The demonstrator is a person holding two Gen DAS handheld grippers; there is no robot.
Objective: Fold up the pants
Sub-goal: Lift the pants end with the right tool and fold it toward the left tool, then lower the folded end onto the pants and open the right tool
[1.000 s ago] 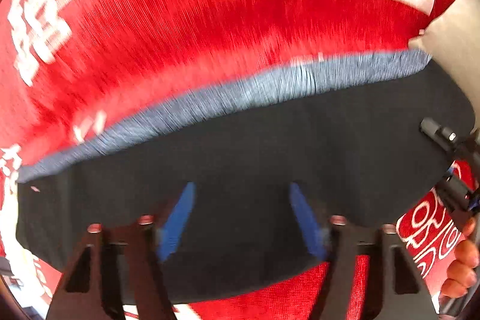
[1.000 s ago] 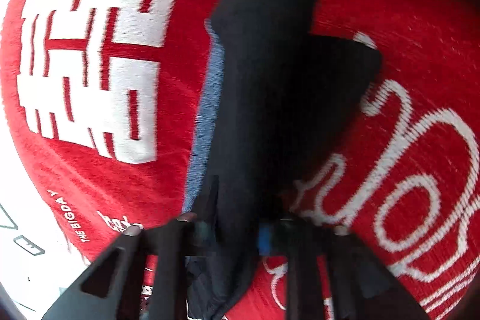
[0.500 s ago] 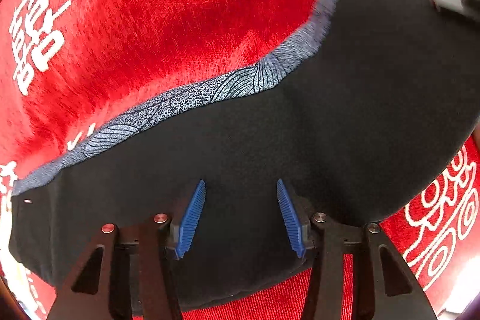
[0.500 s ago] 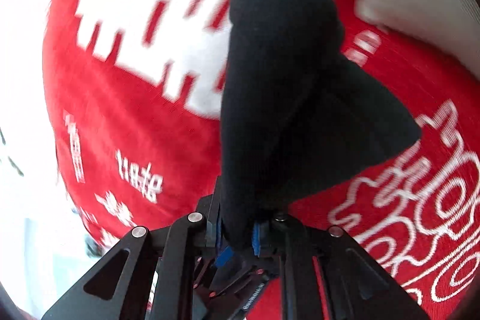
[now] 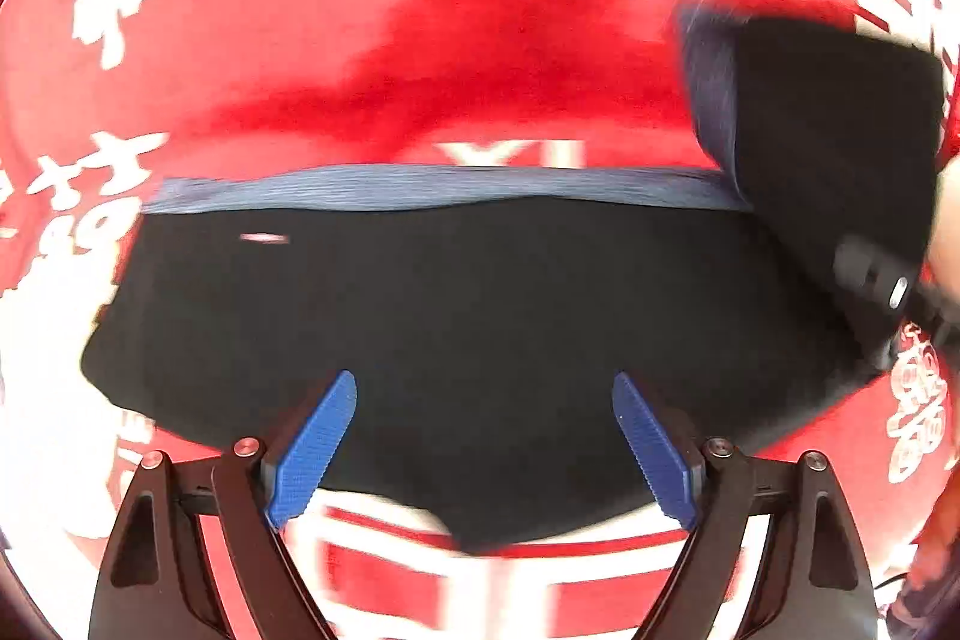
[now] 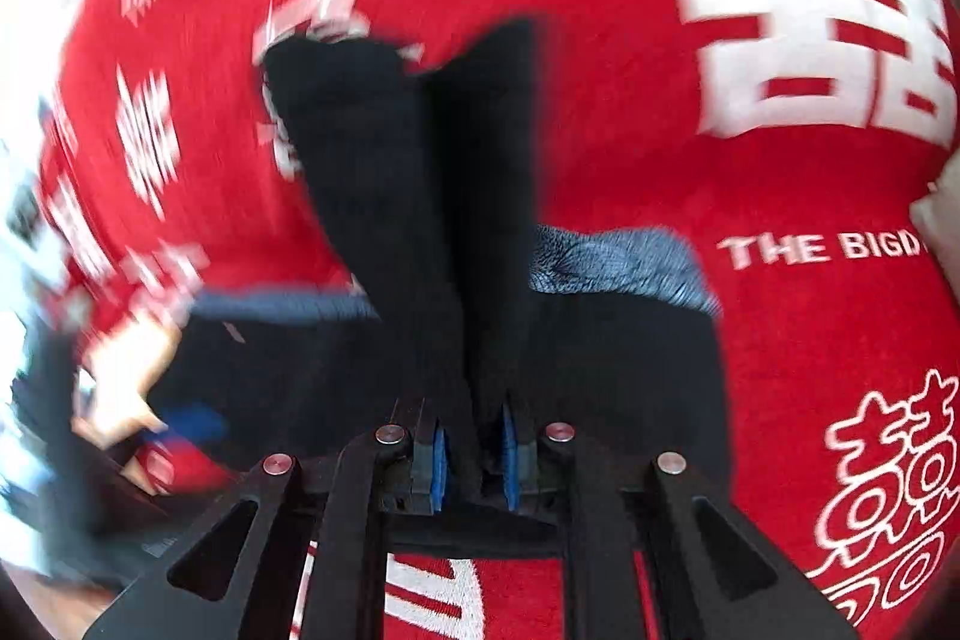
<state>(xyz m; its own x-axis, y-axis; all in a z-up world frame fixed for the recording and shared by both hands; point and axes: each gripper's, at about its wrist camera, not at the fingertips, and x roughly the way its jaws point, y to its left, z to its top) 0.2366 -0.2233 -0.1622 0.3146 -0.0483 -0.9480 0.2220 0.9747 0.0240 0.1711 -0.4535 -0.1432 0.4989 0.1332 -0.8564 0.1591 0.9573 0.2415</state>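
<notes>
Black pants [image 5: 456, 316] with a blue-grey waistband [image 5: 444, 187] lie spread on a red cloth [image 5: 480, 88]. My left gripper [image 5: 483, 400] hovers over the black fabric; its jaws are opening wide and its blue pads [image 5: 312, 454] press on nothing. At the right of that view a black end of the pants [image 5: 828, 130] is lifted and folded over. My right gripper [image 6: 474, 451] is shut on that black end [image 6: 420, 196], which stands up in a folded ridge from between the pads. The waistband [image 6: 612, 262] shows behind it.
The red cloth [image 6: 810, 340] carries white characters and the print "THE BIGD" [image 6: 822, 247]. A hand [image 6: 120, 394] shows blurred at the lower left of the right wrist view. A pale surface [image 6: 939, 220] lies past the cloth's right edge.
My left gripper's jaws have spread much wider and it has shifted across the pants. My right gripper has rolled and carried the held black end over the rest of the pants.
</notes>
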